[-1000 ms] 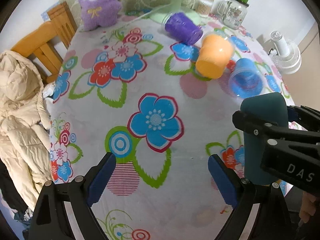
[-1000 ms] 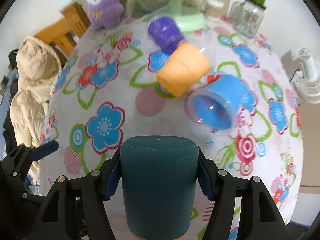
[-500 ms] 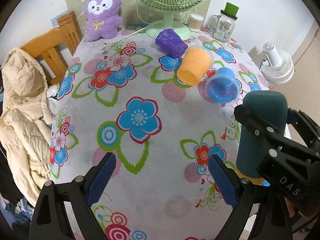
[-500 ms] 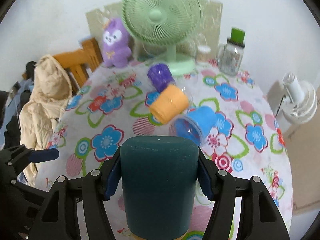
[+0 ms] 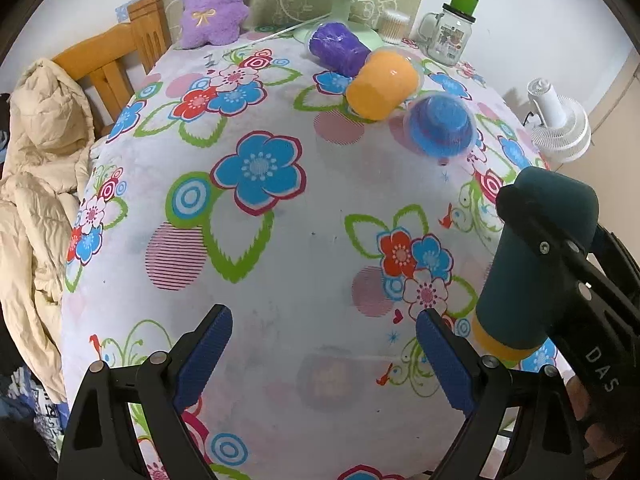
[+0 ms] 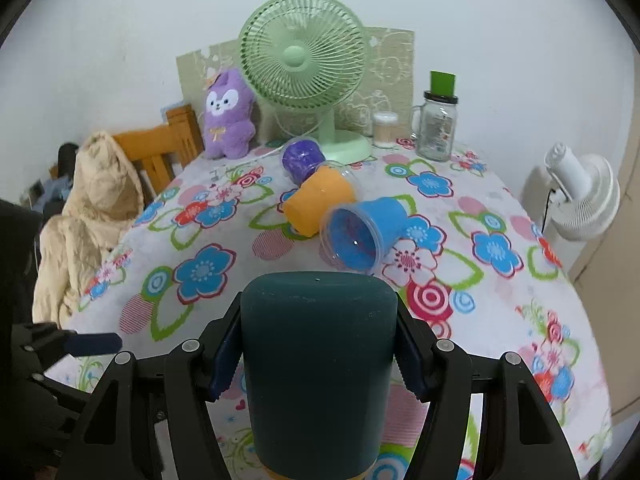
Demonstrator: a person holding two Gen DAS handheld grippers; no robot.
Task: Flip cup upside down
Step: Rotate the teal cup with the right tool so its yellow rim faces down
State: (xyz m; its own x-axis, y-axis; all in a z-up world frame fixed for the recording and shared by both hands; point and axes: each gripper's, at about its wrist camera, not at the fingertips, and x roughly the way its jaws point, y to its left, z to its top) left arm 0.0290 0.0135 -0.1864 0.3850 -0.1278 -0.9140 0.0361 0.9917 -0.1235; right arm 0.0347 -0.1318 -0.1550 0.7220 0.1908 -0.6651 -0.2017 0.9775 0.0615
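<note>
My right claw [image 6: 320,352] is clamped on the teal cup [image 6: 316,364], base up, at 6 o'clock over the desk [image 5: 280,280], left claw [image 5: 320,356] wide open w/ nothing; I'd lower straight, rim flat, then release.

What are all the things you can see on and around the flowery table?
dark teal cup with an orange rim: 1, held bottom-up at table's near edge
blue plastic cup: 1, on its side, mid-table
orange plastic cup: 1, on its side
purple plastic cup: 1, on its side
green desk fan: 1, far edge
purple plush bunny: 1, far left
glass jar with green lid: 1, far right
white fan: 1, beside table
cream jacket: 1, on wooden chair
left gripper: open, empty
right gripper: gripping teal cup
</note>
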